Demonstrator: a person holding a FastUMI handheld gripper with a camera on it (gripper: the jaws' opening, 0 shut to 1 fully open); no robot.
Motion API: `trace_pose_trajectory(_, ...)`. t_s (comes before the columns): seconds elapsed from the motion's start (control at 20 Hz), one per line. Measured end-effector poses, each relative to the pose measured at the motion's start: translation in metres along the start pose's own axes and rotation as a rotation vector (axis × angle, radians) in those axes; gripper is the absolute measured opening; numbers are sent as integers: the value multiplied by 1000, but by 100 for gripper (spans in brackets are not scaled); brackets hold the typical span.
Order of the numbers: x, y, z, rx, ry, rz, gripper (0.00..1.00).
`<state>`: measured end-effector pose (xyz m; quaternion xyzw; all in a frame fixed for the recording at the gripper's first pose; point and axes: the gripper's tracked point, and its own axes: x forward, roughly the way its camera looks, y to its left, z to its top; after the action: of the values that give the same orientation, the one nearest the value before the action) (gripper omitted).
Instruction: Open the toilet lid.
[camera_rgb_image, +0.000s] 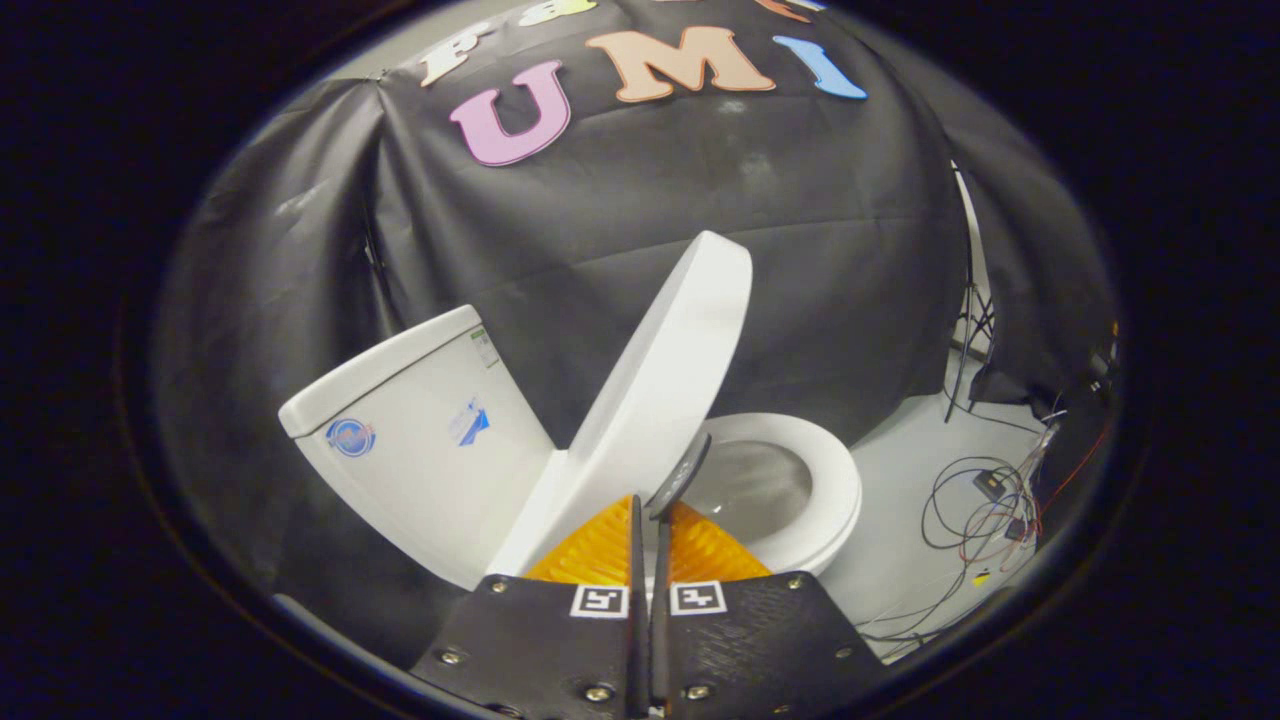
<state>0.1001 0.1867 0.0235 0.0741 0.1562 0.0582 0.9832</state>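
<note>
Gripper view: toilet lid (660, 380), white, raised and tilted up from its hinge, directly ahead of the gripper (648, 505), its lower edge against the fingertips. Fingers pressed together, nearly no gap; a thin dark tab (680, 475) at the tips, grip on it cannot be told. Seat (825, 480) and open bowl just beyond, to the right. Tank (420, 420) to the left. Cables (985, 500) on floor, far right.
</note>
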Motion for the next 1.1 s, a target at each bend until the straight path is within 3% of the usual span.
trace_pose_trajectory(0.7,-3,47,18,-111,-25,-35,1)
trace_pose_trajectory(1.1,-6,77,25,-159,-46,10,1)
